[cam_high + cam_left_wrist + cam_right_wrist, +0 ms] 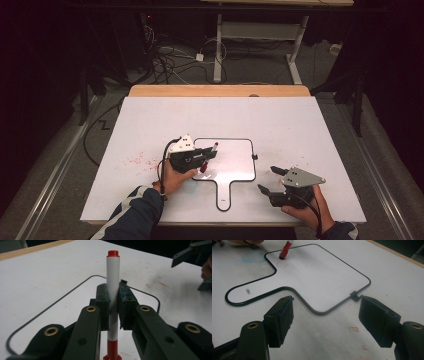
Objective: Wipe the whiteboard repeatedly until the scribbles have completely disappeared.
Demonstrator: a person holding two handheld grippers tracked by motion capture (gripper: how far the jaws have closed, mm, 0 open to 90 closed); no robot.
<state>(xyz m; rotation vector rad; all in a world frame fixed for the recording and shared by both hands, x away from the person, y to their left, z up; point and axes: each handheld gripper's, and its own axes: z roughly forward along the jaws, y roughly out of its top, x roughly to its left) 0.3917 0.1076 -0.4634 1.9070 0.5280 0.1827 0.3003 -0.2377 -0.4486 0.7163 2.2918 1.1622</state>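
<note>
Whiteboard [235, 160], paddle-shaped with a black rim, lies flat near the desk's [150, 120] front edge, about mid-width, handle pointing at the person. Marker [113, 287], white barrel with red ends, is clamped crosswise in the left claw [206, 159]; in the right gripper view its tip [282, 257] sits on the board at the corner where the handle joins, next to a faint red curved stroke [282, 264].

Step looks like writing on the board. To do it well: light, even tip pressure, slow strokes, stay inside the rim. Board is loose, so it may slide. The right claw [267, 181] rests wide open and empty by the board's right side, near the small black clip [355, 296]; pinning the rim with it would help.

Desk top is white, wood strip at the far edge, red smudges [135, 161] left of the board. Room is dark: cables on the floor [170, 60], another desk's legs [218, 45] beyond.
</note>
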